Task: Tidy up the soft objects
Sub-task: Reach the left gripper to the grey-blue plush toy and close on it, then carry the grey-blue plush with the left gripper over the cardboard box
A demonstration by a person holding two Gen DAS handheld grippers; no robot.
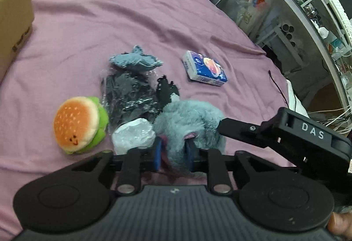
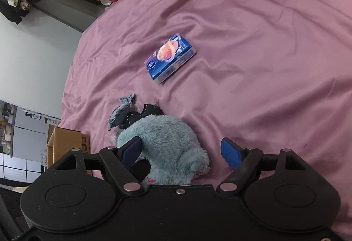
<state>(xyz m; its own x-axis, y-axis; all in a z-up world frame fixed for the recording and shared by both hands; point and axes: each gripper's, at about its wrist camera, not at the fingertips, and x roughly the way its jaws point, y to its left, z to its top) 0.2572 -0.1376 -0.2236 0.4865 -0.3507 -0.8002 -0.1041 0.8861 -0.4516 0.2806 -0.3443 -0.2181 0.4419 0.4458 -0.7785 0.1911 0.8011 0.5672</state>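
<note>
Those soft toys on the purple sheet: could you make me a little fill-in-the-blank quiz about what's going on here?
1. The left gripper is shut on the fluffy ____ plush toy.
2. The right gripper has its jaws ____.
3. The plush shaped like a ____ lies left of the clear plastic bag in the left wrist view.
4. The blue tissue pack lies on the ____ bedsheet.

Missing words: blue-grey; open; hamburger; purple

Open pink sheet (image 2: 253, 47) beyond tissue pack (image 2: 170, 58); toys crowding cardboard box (image 1: 13, 21) side
</note>
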